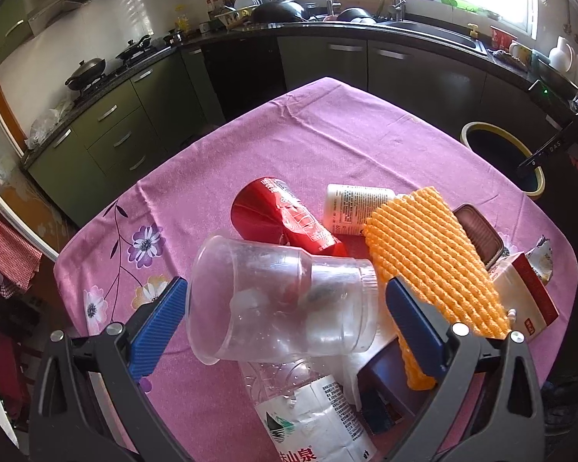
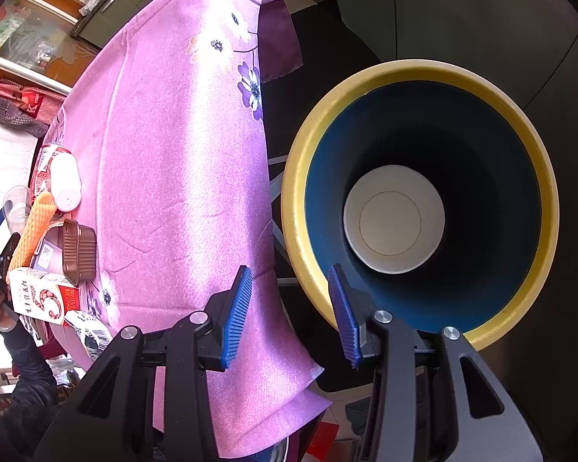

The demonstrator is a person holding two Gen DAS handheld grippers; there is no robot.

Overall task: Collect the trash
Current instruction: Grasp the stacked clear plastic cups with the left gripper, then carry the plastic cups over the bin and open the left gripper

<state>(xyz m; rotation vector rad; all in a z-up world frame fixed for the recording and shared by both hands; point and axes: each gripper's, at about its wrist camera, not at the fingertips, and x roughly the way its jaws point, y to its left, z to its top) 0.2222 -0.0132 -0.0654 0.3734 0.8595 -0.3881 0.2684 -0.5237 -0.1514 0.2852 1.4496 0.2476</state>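
In the left wrist view, the left gripper [image 1: 285, 308] had its jaws spread wide, with a clear plastic cup [image 1: 277, 300] lying on its side between them. The blue pads stood apart from the cup's walls, so nothing was clamped. Just beyond the jaws a red can [image 1: 285, 215] lay tipped over, its far end toward the desk's middle, and a white bottle [image 1: 356, 208] rested on its side beside it. An orange foam net [image 1: 431, 254] draped past the right jaw, partly covering a brown tin [image 1: 478, 235] and touching a red-and-white carton [image 1: 528, 292]. Beneath the jaws, close to the camera, a crushed water bottle [image 1: 312, 415] lay on the pink tablecloth [image 1: 327, 134] that covered the desk. Far off to the right of the jaws stood a yellow-rimmed bin [image 1: 478, 131], beyond the desk's edge, with the other gripper above it.

In the right wrist view, the right gripper [image 2: 289, 312] held nothing, its jaws parted to a moderate width. They hung over the gap between the tablecloth's [image 2: 181, 154] edge and the bin [image 2: 535, 161], the right jaw over the bin's near rim. Ahead of the jaws, deep in the bin's dark blue interior, a white paper cup [image 2: 393, 219] sat with its base facing up. Far left of the jaws the pile of trash lay on the desk: the carton [image 2: 42, 296], brown tin [image 2: 79, 254], foam net [image 2: 34, 227] and white bottle [image 2: 65, 181].
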